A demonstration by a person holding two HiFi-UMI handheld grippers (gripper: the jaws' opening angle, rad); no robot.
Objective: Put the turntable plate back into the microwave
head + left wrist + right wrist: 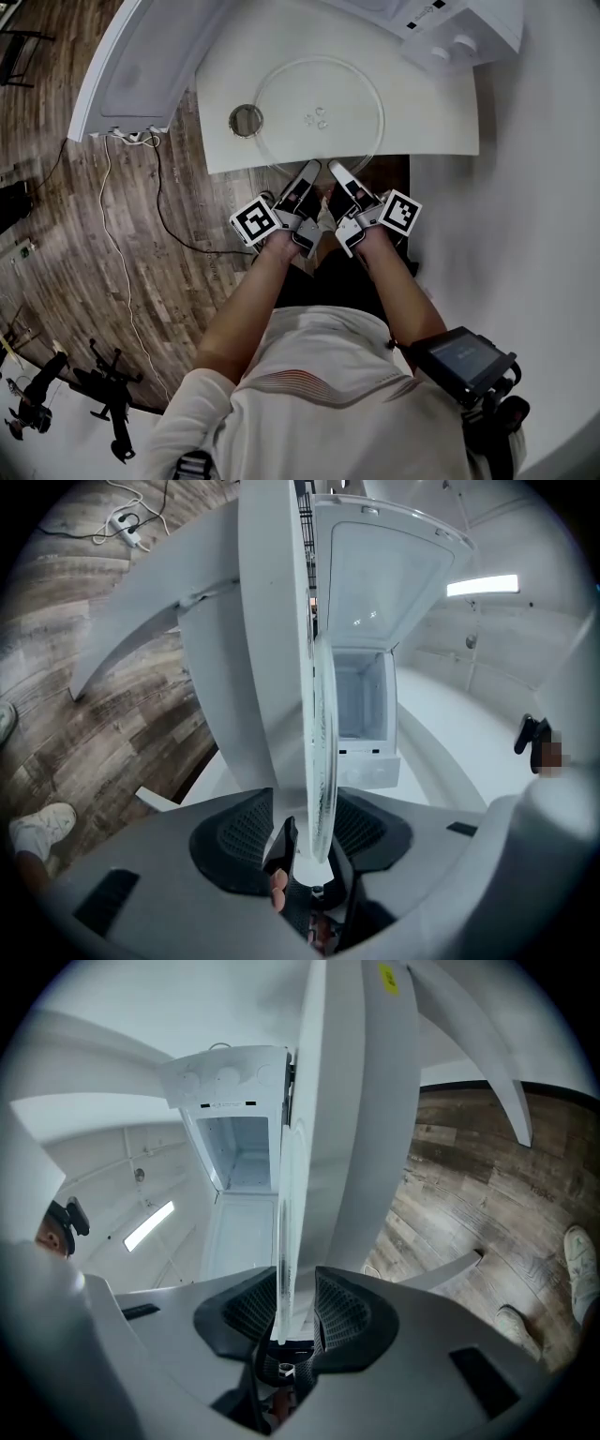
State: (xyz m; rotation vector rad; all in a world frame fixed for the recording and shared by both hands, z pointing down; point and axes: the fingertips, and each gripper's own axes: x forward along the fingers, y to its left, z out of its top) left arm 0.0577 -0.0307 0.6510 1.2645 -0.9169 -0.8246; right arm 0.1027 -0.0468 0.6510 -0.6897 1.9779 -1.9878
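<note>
The round clear glass turntable plate [319, 117] lies flat on the white table [431, 122], in front of the white microwave [450, 28]. Both grippers sit side by side at the plate's near rim. My left gripper [307, 173] is rolled on its side, and the plate's rim [322, 733] stands edge-on between its pads with a gap on one side. My right gripper [339, 173] also has the rim [286, 1194] between its jaws, close to one pad and apart from the other. The microwave's empty cavity [361, 705] [234, 1147] faces both grippers.
A small round metal-rimmed ring [246, 120] lies on the table left of the plate. A large white panel [141, 66] juts out at the table's left. A power strip with cables [131, 136] and black stands [103, 394] are on the wood floor.
</note>
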